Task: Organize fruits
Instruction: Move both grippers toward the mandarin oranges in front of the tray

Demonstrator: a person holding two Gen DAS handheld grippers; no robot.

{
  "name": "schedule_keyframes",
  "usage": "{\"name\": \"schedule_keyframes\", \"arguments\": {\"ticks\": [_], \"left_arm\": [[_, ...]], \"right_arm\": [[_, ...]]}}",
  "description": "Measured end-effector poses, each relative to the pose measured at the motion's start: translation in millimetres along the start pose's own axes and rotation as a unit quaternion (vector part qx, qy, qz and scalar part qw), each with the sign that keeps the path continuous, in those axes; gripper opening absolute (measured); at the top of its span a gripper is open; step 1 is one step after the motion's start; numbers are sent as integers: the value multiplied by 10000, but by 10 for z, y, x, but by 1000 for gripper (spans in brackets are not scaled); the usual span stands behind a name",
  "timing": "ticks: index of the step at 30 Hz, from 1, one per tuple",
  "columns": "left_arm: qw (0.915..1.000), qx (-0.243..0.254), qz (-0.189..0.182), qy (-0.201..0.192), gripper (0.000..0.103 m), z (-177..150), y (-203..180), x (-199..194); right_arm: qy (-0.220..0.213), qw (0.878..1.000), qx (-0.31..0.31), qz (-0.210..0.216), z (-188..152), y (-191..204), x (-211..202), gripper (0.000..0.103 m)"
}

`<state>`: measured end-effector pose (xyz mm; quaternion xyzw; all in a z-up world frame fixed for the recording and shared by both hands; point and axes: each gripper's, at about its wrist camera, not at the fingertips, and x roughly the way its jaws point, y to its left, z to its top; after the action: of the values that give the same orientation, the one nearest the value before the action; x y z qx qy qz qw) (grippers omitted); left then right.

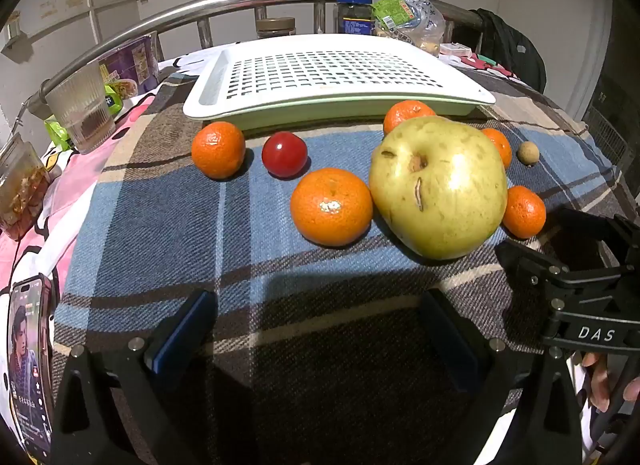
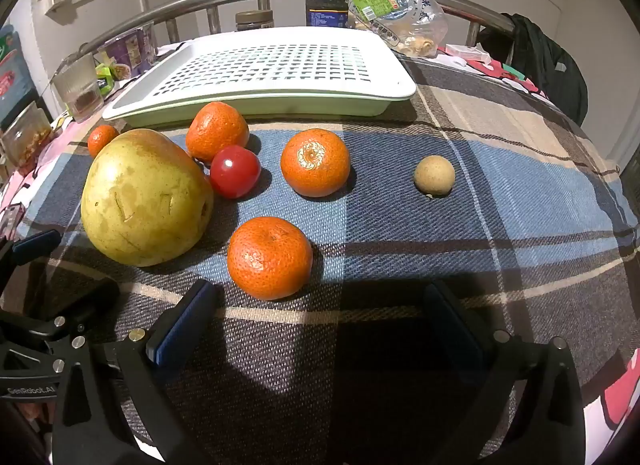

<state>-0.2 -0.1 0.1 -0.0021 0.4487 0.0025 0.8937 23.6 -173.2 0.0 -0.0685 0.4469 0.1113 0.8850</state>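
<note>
While the yellow-green pear (image 1: 438, 189) lies scarred mid-blanket (image 1: 160, 225) among mandarins, I hold my left gripper (image 1: 320, 329) and right gripper (image 2: 320, 325) tilted downward, both released, empty.

The black left gripper (image 1: 320, 345) with blue-padded fingers (image 1: 182, 335) stands wide apart, tilted downward, nothing between them. The matching black right gripper (image 2: 320, 337) is likewise spread wide and empty, angled down. Fingertips of a hand (image 1: 600, 381) show beside it.
</note>
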Motion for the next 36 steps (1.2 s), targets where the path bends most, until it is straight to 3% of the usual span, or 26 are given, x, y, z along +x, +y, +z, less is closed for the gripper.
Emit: {"name": "schedule_keyframes", "arguments": {"ticks": [20,36], "left_arm": [[10000,-18,-37,-4,103,2,3,-5],[9983,57,-452,-367,103,-9,-119,-271]], "right_arm": [[-38,9998,-139,128,-16,-14,-25,103],[-531,9950,20,845,-2,-136,-339,103]]}}
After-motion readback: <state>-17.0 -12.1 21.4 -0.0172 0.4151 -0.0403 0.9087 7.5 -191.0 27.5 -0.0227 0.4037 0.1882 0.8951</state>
